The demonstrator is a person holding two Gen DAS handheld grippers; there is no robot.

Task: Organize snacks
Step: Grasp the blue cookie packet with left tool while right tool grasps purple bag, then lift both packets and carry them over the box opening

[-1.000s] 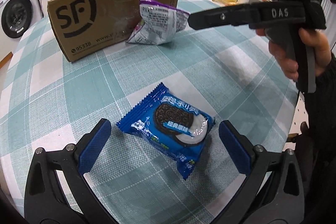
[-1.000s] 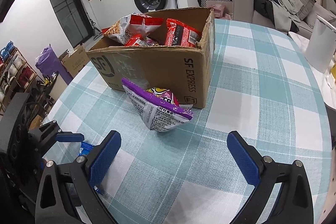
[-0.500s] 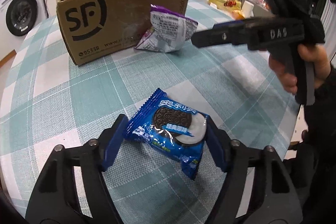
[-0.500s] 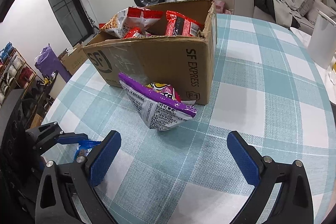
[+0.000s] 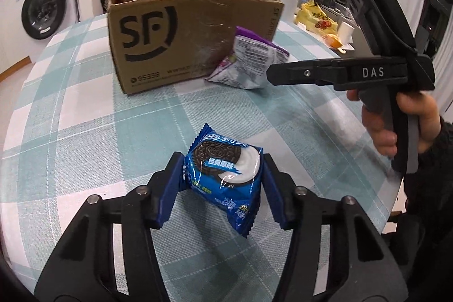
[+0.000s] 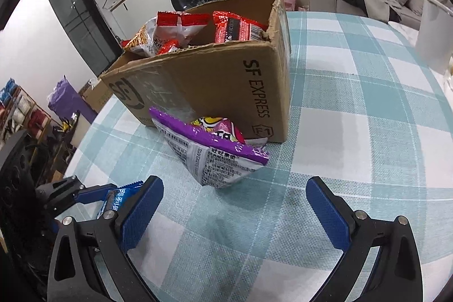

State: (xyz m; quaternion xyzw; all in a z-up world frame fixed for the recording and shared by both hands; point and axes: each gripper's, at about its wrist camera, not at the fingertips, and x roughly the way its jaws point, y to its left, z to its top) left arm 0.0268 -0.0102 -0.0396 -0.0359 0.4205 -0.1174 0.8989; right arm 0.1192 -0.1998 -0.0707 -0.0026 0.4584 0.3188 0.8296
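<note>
My left gripper (image 5: 223, 183): jaws closing, pads pressing the blue cookie packet (image 5: 225, 174), near on the tabletop (image 5: 85, 132).
My right gripper (image 6: 235, 211): jaws released, empty.
Purple bag (image 6: 215, 152): against the cardboard box (image 6: 215, 87).

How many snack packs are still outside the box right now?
2. The cookie pack sits between the left tool's closing pads; the purple bag leans against the box front. Others behind the box may be hidden.
</note>
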